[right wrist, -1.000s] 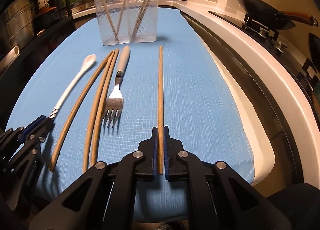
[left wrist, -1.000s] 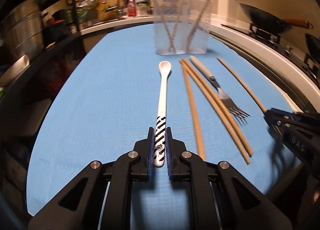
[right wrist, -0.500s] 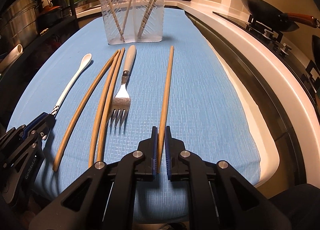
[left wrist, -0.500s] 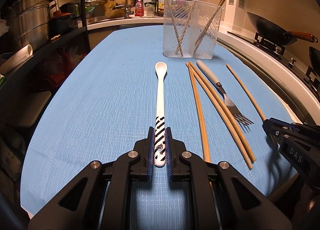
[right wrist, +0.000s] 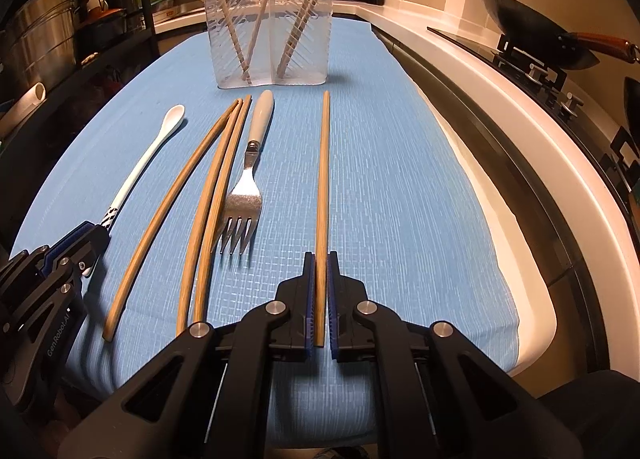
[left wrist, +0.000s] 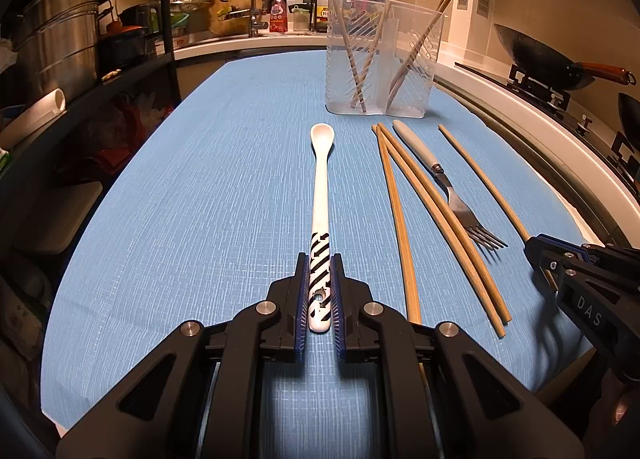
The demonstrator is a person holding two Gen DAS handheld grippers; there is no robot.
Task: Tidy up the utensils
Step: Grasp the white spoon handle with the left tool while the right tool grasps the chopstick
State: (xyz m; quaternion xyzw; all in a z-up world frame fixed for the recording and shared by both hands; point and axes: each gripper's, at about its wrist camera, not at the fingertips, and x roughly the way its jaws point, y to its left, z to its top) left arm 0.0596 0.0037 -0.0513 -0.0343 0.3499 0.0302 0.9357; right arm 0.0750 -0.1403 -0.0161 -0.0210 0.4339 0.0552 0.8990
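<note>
A white spoon (left wrist: 320,187) with a black-striped handle lies on the blue cloth (left wrist: 200,199), bowl towards the clear utensil holder (left wrist: 384,59). My left gripper (left wrist: 320,257) is shut on its striped handle end. My right gripper (right wrist: 318,255) is closing its jaws tight on the near end of a single wooden chopstick (right wrist: 323,163); the pads press on it. Between the two lie three loose chopsticks (right wrist: 216,195) and a fork (right wrist: 244,195) with a grey handle, tines towards me. The holder (right wrist: 272,27) has several chopsticks standing in it.
A wok (right wrist: 532,39) sits on the stove beyond the white counter edge (right wrist: 520,119) on the right. Dark shelves with steel pots (left wrist: 52,43) run along the left. A sink and bottles stand behind the holder.
The held chopstick's far end swung slightly right, then back in line. The left view steadied from a blurred tilt. Both grippers stay shut where they were.
</note>
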